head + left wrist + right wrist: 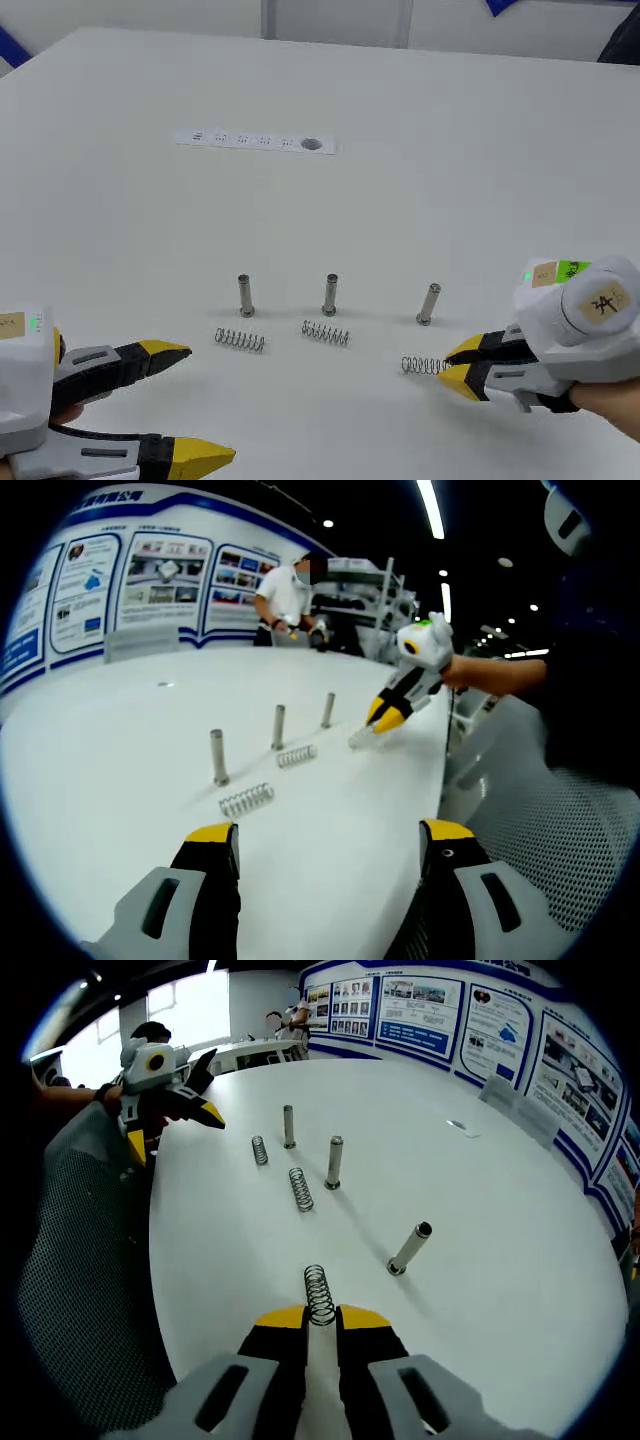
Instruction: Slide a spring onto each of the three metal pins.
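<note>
Three upright metal pins stand in a row on the white table: the left pin (245, 296), the middle pin (330, 294) and the right pin (429, 303). A loose spring (240, 340) lies in front of the left pin, and another spring (326, 334) in front of the middle one. My right gripper (455, 366) is shut on the near end of the third spring (423, 365), low over the table just in front of the right pin (409, 1248); this spring (319, 1295) sticks out ahead of the jaws. My left gripper (203, 405) is open at the front left, nothing between its fingers.
A white label strip (255, 140) lies flat on the far side of the table. The table's front edge (440, 770) runs close behind both grippers. A person (285, 595) stands at another bench far off.
</note>
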Action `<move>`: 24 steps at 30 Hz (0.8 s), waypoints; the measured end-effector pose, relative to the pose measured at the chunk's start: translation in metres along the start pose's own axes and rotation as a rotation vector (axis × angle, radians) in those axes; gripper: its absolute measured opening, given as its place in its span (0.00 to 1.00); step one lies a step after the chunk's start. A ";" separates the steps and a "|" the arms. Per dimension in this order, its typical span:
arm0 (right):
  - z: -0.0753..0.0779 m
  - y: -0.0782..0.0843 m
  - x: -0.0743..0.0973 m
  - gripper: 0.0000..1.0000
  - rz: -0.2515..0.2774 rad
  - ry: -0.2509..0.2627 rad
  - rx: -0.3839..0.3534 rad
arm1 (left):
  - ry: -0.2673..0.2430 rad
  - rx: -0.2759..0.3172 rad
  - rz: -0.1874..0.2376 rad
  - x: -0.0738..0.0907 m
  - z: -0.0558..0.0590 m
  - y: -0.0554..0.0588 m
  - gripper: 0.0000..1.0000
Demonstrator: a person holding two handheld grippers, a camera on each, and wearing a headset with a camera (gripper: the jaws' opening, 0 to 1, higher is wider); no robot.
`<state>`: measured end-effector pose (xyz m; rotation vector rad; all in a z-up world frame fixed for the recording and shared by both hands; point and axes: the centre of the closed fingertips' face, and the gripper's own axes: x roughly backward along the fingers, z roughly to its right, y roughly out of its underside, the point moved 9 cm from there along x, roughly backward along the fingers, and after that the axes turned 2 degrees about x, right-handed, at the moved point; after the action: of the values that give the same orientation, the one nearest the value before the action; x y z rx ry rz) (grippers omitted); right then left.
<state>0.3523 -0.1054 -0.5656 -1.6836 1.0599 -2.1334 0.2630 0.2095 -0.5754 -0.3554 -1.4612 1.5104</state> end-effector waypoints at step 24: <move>0.005 -0.021 0.015 0.12 0.011 0.012 0.001 | 0.002 0.003 0.008 0.000 -0.001 0.000 0.74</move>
<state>0.3572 -0.1011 -0.5399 -1.6635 1.0681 -2.1393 0.2638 0.2101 -0.5753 -0.3611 -1.4576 1.5178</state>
